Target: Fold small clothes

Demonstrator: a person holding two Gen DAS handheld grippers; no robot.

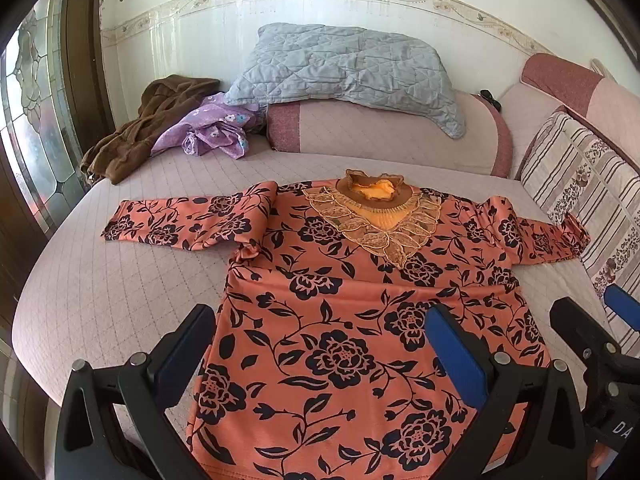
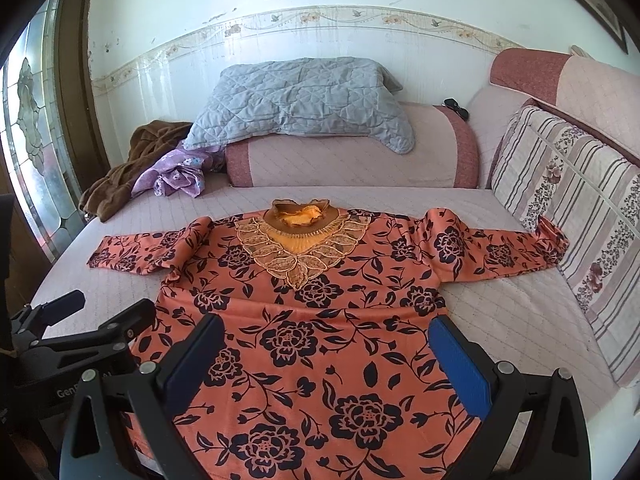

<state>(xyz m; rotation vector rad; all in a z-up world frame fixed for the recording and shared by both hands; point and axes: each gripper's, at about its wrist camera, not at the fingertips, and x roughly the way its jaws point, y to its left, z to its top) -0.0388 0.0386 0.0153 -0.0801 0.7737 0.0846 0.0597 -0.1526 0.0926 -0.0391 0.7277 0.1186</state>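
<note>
An orange top with a black flower print (image 1: 348, 320) (image 2: 320, 340) lies flat and face up on the pink quilted bed (image 1: 120, 300), sleeves spread to both sides, lace collar (image 1: 376, 216) at the far end. My left gripper (image 1: 320, 340) is open and empty above the lower left part of the top. My right gripper (image 2: 324, 352) is open and empty above the lower middle of the top. The right gripper also shows at the right edge of the left wrist view (image 1: 592, 320). The left gripper shows at the left edge of the right wrist view (image 2: 104, 316).
A brown garment (image 1: 140, 128) and a purple flowered garment (image 1: 212, 128) lie crumpled at the far left of the bed. A grey quilted pillow (image 1: 344, 68) rests on a pink bolster (image 1: 400, 136). A striped cushion (image 1: 592, 200) leans at the right. A glass door (image 1: 28, 100) stands at the left.
</note>
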